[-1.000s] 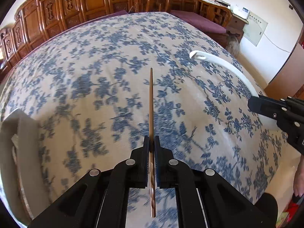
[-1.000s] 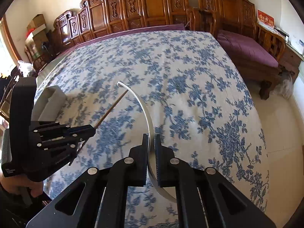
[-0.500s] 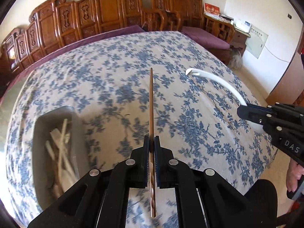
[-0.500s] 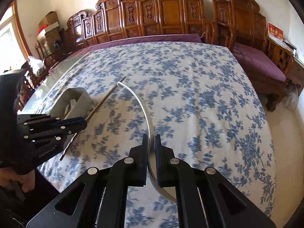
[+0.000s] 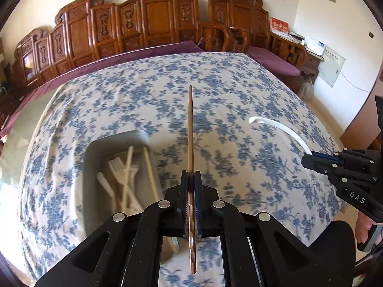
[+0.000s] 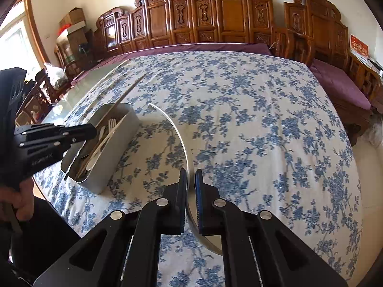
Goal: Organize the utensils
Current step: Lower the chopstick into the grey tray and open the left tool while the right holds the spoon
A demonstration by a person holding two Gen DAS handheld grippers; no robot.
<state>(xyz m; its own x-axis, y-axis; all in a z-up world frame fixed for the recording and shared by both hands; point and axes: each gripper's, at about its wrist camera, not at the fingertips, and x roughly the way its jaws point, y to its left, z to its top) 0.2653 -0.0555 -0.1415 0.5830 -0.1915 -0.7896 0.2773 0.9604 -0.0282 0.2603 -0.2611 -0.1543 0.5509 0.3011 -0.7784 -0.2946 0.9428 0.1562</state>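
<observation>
While both grippers hung above the blue-flowered tablecloth (image 5: 239, 91), the left gripper (image 5: 191, 184) was clamped on a brown wooden chopstick (image 5: 190, 129) that pointed straight ahead along its fingers. The right gripper (image 6: 190, 181) was closed on a thin white curved utensil (image 6: 176, 129), seen edge-on. A grey utensil box (image 6: 115, 153) holding white plastic forks (image 5: 122, 174) and pale sticks stood on the cloth below and left of the chopstick.
</observation>
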